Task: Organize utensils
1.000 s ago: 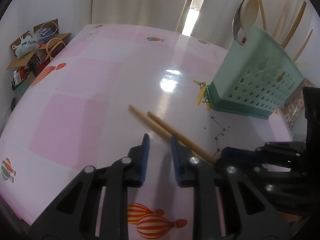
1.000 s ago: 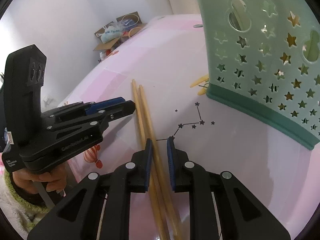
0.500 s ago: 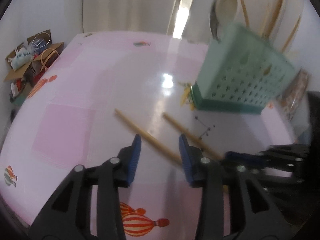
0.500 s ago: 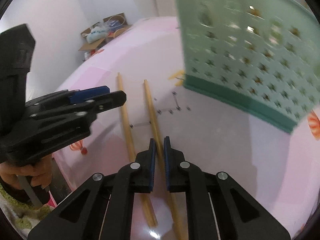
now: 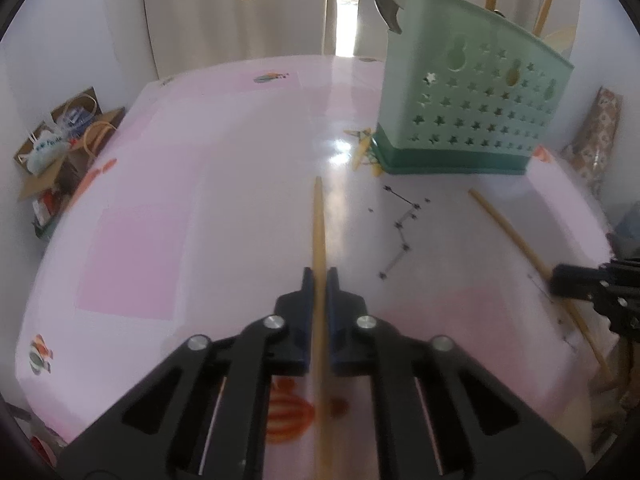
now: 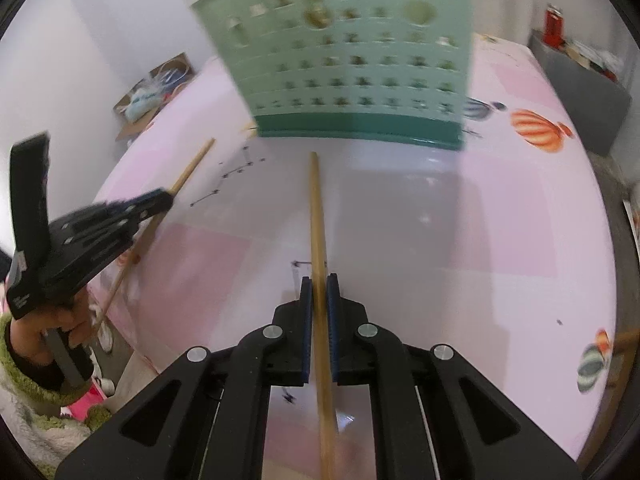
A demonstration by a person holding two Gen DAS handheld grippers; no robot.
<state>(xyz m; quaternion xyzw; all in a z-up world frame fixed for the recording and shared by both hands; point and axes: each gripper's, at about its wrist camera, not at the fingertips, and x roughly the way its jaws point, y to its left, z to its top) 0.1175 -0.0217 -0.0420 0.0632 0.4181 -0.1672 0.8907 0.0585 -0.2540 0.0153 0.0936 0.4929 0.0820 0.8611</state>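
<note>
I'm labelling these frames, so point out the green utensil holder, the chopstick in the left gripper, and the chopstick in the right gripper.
green utensil holder (image 5: 472,120): left wrist view, star-pierced wall.
left gripper's chopstick (image 5: 319,224): left wrist view, shaft.
right gripper's chopstick (image 6: 317,216): right wrist view, shaft.

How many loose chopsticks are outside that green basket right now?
2: one chopstick clamped in the left gripper, the other chopstick in the right gripper. More stand inside the basket.

Around the pink counter

The pink counter (image 5: 168,208) is shining in the light, with balloon pictures (image 6: 536,128) on it. Pale curtains (image 5: 240,12) are hanging behind. A cardboard box (image 5: 60,140) full of small things is sitting beside it. A grey cabinet (image 6: 580,92) is holding a red thing (image 6: 554,24).
</note>
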